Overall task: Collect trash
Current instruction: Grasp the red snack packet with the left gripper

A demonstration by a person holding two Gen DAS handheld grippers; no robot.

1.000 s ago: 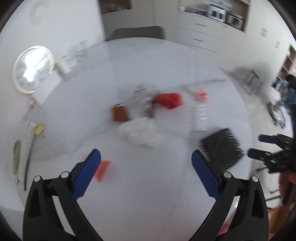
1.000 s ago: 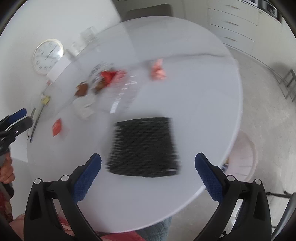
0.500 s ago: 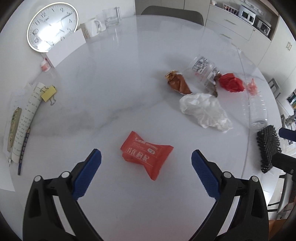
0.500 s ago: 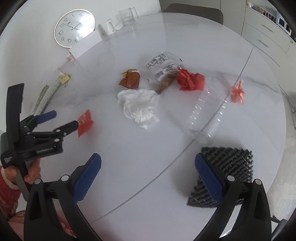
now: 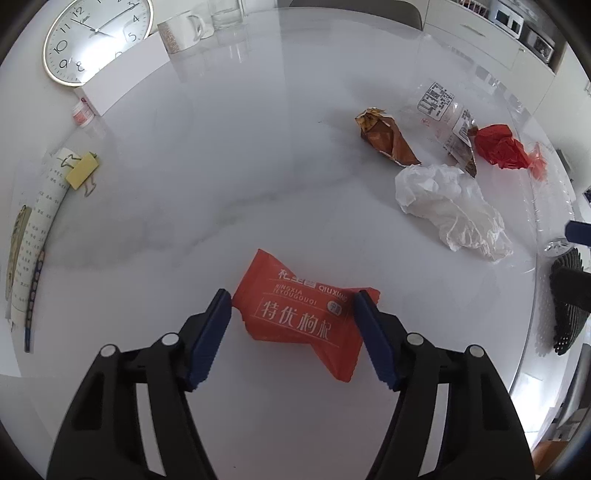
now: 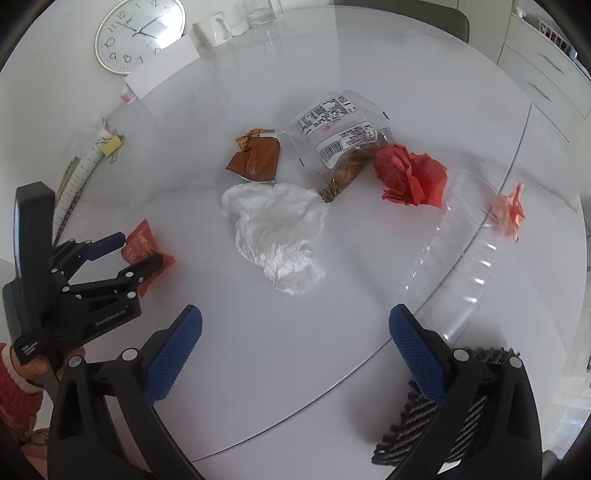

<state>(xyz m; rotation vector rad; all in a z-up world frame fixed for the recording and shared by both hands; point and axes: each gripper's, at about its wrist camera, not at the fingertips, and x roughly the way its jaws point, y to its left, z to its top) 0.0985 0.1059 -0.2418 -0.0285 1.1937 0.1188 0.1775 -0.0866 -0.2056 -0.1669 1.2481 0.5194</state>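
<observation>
My left gripper [image 5: 293, 302] straddles an orange snack packet [image 5: 303, 317] on the white table; its blue pads [image 5: 210, 325] touch the packet's two ends and the jaws stand partly closed around it. The right wrist view shows the same gripper [image 6: 136, 247] at that packet [image 6: 142, 242]. My right gripper [image 6: 295, 325] is open and empty above the table, short of a crumpled white tissue [image 6: 277, 232]. Beyond lie a brown wrapper [image 6: 256, 158], a clear labelled bag [image 6: 336, 136], a red paper ball [image 6: 410, 175], a clear plastic bottle [image 6: 454, 258] and a small orange scrap [image 6: 511, 212].
A black mesh basket [image 6: 436, 424] sits at the table's near right edge under my right gripper. A clock [image 5: 92, 35], a white box [image 5: 122, 79], a mug [image 5: 181, 31], glasses and a rolled paper with a yellow clip [image 5: 83, 170] line the far left side.
My left gripper moved down to the orange packet and its jaws narrowed around it. My right gripper moved forward over the table toward the trash pile.
</observation>
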